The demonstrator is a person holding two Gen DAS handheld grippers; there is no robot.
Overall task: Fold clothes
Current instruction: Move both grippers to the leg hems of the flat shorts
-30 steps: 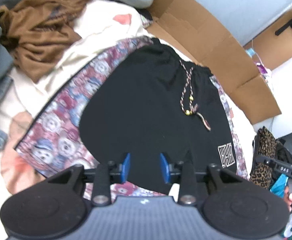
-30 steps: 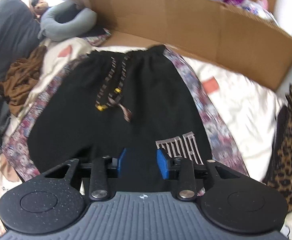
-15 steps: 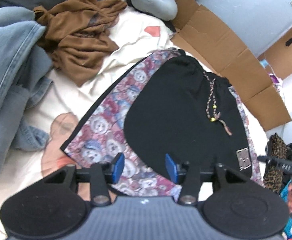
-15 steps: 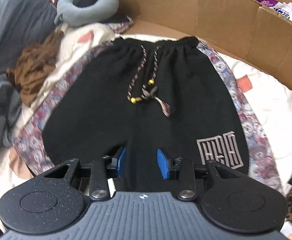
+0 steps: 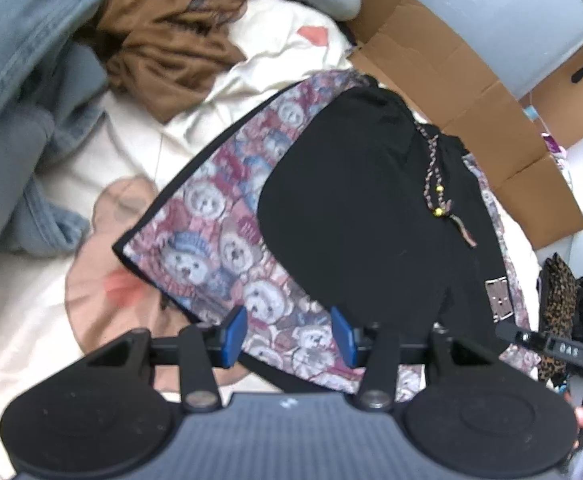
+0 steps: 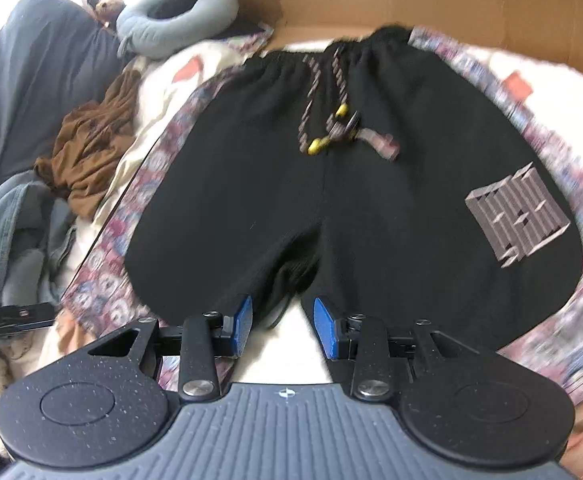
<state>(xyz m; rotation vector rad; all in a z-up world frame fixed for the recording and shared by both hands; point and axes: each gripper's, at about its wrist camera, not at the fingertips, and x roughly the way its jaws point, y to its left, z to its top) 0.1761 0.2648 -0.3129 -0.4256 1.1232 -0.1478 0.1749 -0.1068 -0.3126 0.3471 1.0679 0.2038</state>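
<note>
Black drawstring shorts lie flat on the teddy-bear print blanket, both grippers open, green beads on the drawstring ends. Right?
One slip: the beads on the drawstring are yellow, not green, as the right wrist view shows. The rest holds: the black drawstring shorts lie flat on the teddy-bear print blanket, and the left gripper and right gripper are both open.

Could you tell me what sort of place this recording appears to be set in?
Probably a bedroom: black shorts lie on a bed with a cream sheet, a grey neck pillow and loose clothes such as a brown garment.
</note>
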